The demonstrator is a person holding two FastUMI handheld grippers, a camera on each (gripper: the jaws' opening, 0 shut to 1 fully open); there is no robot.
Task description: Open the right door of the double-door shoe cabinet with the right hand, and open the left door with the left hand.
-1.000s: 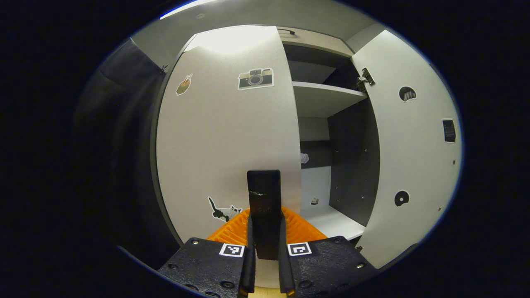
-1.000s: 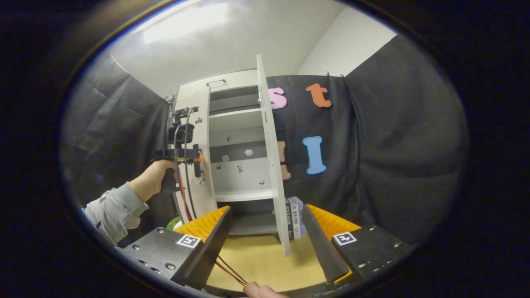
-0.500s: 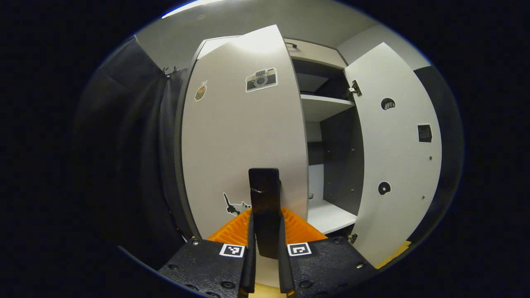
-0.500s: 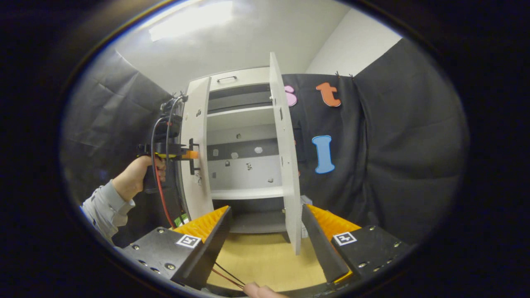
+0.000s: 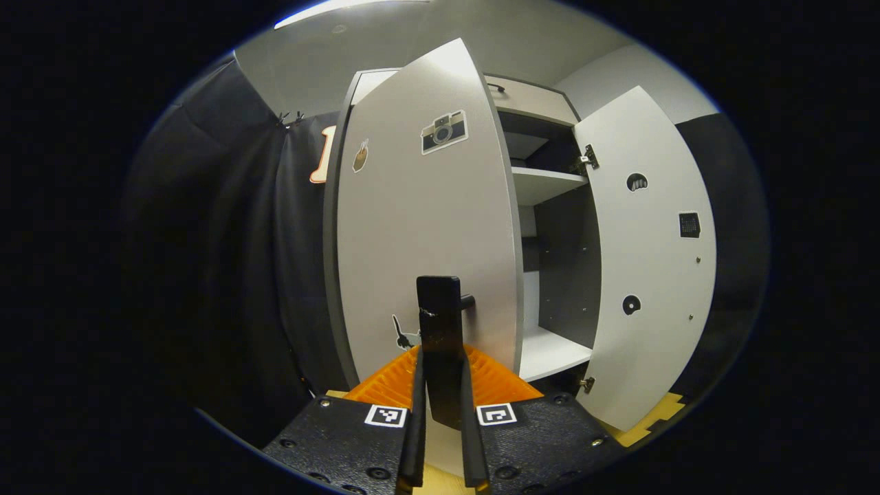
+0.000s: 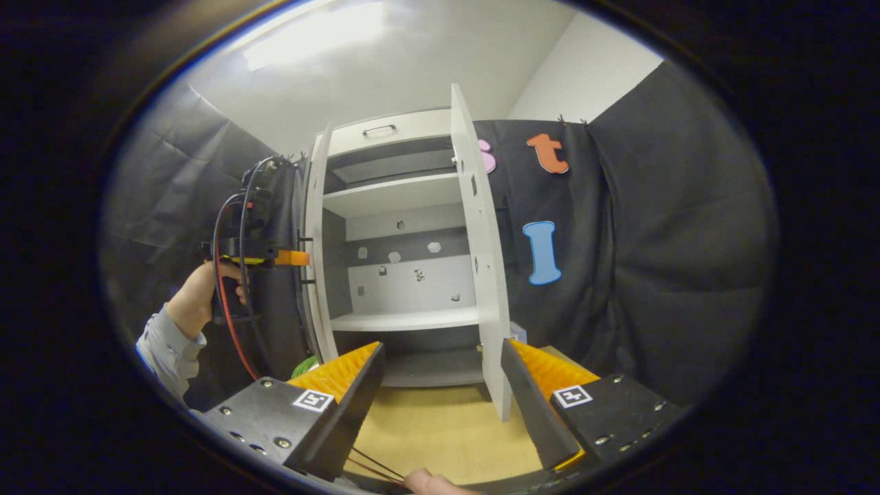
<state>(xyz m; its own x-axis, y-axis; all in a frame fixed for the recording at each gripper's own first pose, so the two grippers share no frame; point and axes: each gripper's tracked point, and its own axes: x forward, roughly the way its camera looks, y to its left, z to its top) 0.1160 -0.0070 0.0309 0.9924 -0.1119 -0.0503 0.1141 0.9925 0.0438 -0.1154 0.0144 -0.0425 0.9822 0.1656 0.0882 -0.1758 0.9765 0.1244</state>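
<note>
Shoe cabinet: white, flat-panelled, against the black cloth wall; pale shelves, grey interior. Left door ajar, stickered, its black bar handle clamped between the left hand-held gripper fingers. Right door swung wide. Right hand-held gripper spread apart, empty, above the tan wood floor.

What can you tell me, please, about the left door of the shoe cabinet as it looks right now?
The left door is a tall, flat, pale grey panel that looks like laminated board, swung well open on its hinged edge. Its outer face carries a camera sticker, a small brownish sticker and a dark animal-shaped one low down. A black bar handle stands off it near the free edge, and the left gripper is clamped on that handle. In the right gripper view the door appears nearly edge-on.
</note>
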